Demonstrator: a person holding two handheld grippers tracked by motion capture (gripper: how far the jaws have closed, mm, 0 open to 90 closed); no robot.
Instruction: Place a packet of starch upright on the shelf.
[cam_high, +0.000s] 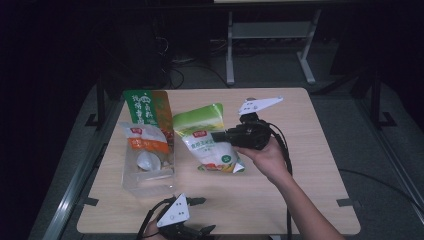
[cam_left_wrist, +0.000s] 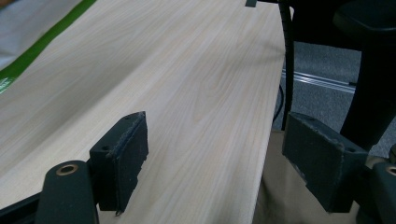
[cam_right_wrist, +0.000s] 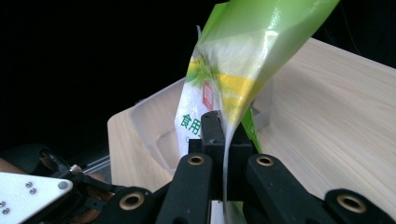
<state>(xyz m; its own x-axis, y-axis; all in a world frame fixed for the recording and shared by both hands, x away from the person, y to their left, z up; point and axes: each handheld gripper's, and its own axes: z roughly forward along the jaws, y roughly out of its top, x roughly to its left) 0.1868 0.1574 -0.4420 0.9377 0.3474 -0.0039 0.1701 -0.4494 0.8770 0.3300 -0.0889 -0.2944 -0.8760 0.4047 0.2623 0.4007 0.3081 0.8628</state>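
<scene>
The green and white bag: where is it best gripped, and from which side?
Grip the green and white bag on its thin flat side edge, coming in from the table's right, where the right gripper is shut on it. The left gripper sits open, and the clear bin crowds the bag's other side.

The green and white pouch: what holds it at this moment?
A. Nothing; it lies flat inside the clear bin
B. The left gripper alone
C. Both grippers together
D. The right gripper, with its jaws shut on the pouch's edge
D. In the right gripper view the right gripper has its jaws closed on the edge of the pouch, while the left gripper is open over bare table.
</scene>
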